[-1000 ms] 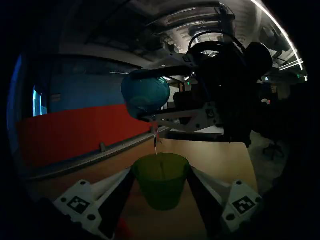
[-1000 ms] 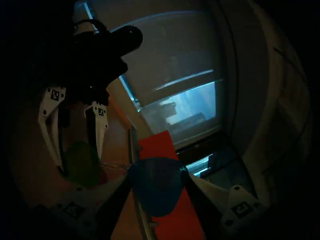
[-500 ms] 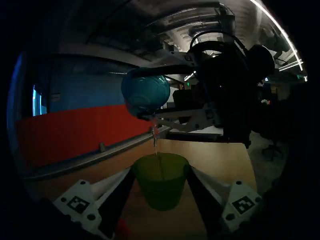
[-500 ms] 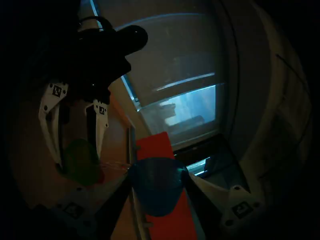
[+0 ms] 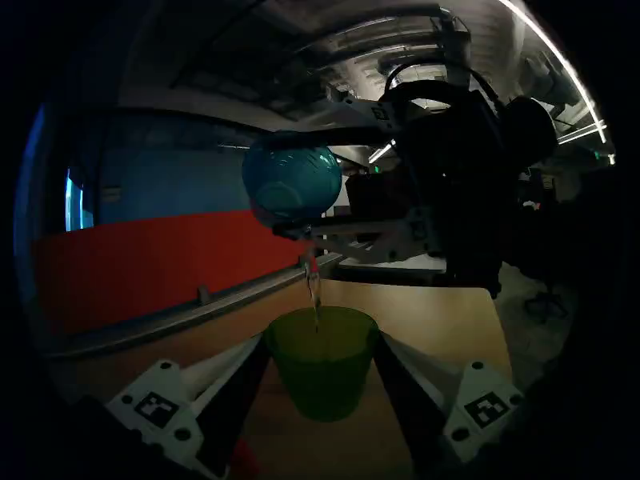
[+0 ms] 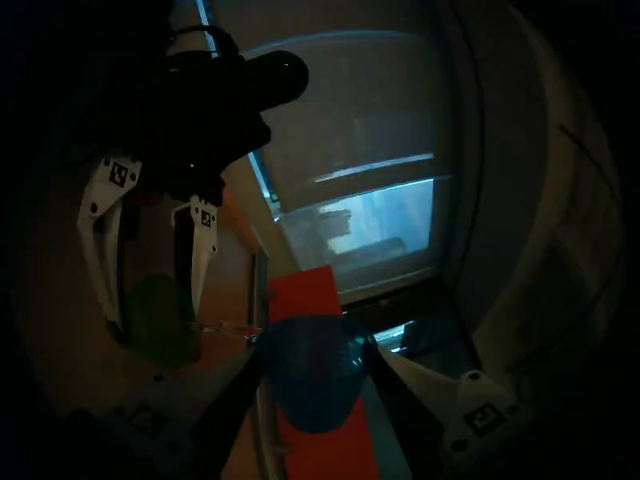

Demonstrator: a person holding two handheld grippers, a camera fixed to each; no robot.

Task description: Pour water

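In the left gripper view my left gripper (image 5: 322, 376) is shut on a green cup (image 5: 322, 360), held upright over a wooden table (image 5: 448, 320). Above it the right gripper (image 5: 304, 186) holds a blue cup (image 5: 291, 184) tipped on its side, mouth toward the camera. A thin stream of water (image 5: 313, 280) runs from the blue cup's lower rim into the green cup. In the right gripper view my right gripper (image 6: 314, 376) is shut on the blue cup (image 6: 312, 372). The left gripper (image 6: 152, 320) shows at the left with the green cup (image 6: 162, 320) between its fingers.
A red panel (image 5: 160, 260) with a blue wall above it runs along the table's far edge, with a metal rail (image 5: 200, 300) at its foot. A dim window (image 6: 360, 216) lies beyond the blue cup. Office chairs (image 5: 548, 296) stand at the right.
The blue cup has tipped further, its mouth turning more toward the left camera, and has risen a little. Water keeps running into the green cup, which stays still.
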